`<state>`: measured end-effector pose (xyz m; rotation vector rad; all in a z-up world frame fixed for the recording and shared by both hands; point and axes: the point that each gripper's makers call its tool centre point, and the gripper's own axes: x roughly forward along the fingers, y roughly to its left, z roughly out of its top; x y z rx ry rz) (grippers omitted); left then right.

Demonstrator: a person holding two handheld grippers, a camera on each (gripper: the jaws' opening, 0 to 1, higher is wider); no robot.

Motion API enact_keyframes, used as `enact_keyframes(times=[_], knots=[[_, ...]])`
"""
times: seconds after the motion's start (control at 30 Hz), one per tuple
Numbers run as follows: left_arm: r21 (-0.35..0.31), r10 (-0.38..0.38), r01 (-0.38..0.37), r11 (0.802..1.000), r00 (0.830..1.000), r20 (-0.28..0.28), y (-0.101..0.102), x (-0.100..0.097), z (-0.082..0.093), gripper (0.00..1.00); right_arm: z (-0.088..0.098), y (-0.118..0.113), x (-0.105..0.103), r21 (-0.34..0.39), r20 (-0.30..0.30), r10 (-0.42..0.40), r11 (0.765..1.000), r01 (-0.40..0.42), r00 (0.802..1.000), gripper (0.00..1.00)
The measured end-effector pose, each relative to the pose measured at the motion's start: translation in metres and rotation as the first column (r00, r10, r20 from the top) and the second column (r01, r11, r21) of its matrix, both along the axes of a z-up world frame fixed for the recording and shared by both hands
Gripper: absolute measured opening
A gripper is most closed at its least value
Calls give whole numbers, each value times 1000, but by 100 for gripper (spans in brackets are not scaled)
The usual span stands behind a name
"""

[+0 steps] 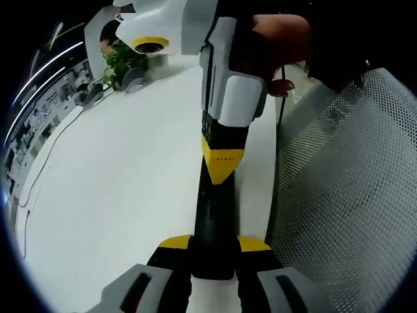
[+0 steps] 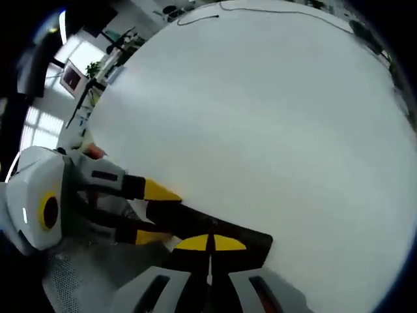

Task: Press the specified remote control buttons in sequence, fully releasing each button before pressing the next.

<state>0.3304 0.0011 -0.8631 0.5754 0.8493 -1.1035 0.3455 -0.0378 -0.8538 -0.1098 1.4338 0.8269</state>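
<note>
- The white worktop [image 1: 117, 189] spreads wide under both grippers, with a thin cable [image 1: 39, 176] trailing along its far edge.
- A perforated mesh chair [image 1: 352, 195] stands just beside the worktop.
- The black remote control [image 1: 214, 228] lies lengthwise at the worktop's edge, near the chair.
- The left gripper [image 1: 214, 251] is clamped on the remote's near end, 1 yellow tip on each side.
- The right gripper [image 2: 210, 246] has its 2 yellow tips pressed together, touching the remote's other end.
- A potted plant [image 1: 127, 59] sits far back.
</note>
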Motion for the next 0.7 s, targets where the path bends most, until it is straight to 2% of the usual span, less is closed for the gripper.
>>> enact_keyframes(times=[0.7], knots=[[-15,12,-12,1000,1000,0,-1,0,0,25,-1,0,0,-7,30,51,999,-51,998,0]])
